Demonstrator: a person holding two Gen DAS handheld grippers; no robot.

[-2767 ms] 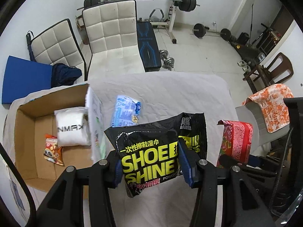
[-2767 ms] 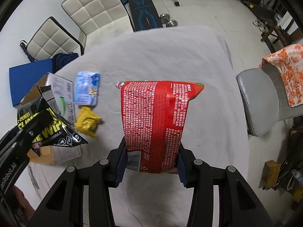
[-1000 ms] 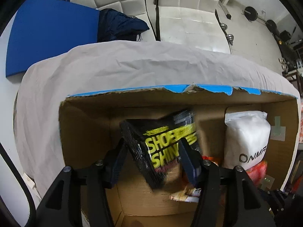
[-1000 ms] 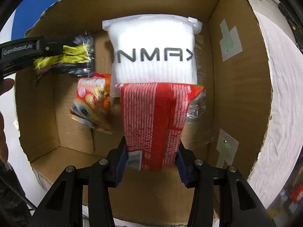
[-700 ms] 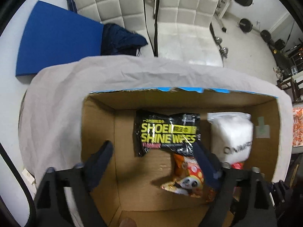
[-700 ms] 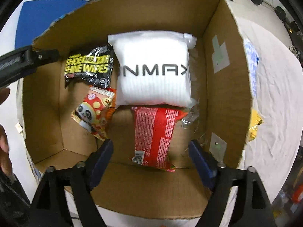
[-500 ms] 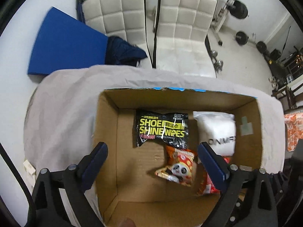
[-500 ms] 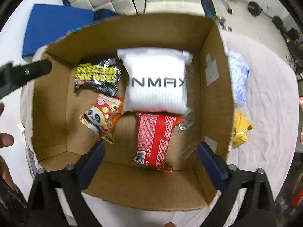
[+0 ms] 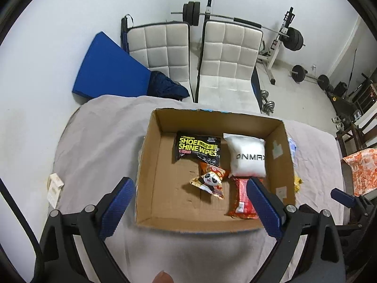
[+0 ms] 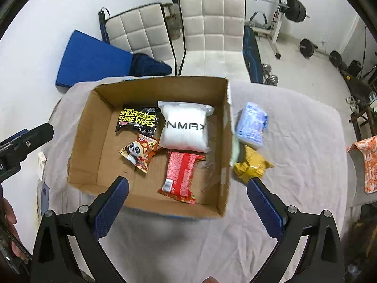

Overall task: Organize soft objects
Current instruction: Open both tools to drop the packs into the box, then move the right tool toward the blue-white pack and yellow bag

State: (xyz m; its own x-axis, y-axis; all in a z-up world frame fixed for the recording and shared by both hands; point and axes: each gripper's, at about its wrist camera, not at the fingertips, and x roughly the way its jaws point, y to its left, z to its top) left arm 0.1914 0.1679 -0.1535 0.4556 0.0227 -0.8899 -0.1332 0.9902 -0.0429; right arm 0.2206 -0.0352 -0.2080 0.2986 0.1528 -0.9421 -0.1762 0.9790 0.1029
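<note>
A cardboard box (image 9: 153,169) (image 10: 89,129) stands on the cloth-covered table. In it lie a black shoe-shine wipes pack (image 9: 198,148) (image 10: 137,119), a white ONMAX pack (image 9: 248,156) (image 10: 185,127), a panda snack bag (image 9: 211,180) (image 10: 137,152) and a red packet (image 9: 242,198) (image 10: 180,175). A blue packet (image 10: 252,123) and a yellow packet (image 10: 252,165) lie on the cloth right of the box. My left gripper (image 9: 192,204) is open and empty above the box's near side. My right gripper (image 10: 188,201) is open and empty above the box's near edge.
Two white padded chairs (image 9: 226,54) (image 10: 212,23) stand behind the table, with a blue mat (image 9: 108,70) and gym weights (image 9: 294,39) beyond. A small white carton (image 9: 55,189) lies at the table's left edge. An orange-patterned cloth (image 10: 366,162) covers a chair at right.
Both grippers opened and dropped their packs into the box: the shoe-shine wipes from the left, the red packet from the right. Both then pulled back and up from the box.
</note>
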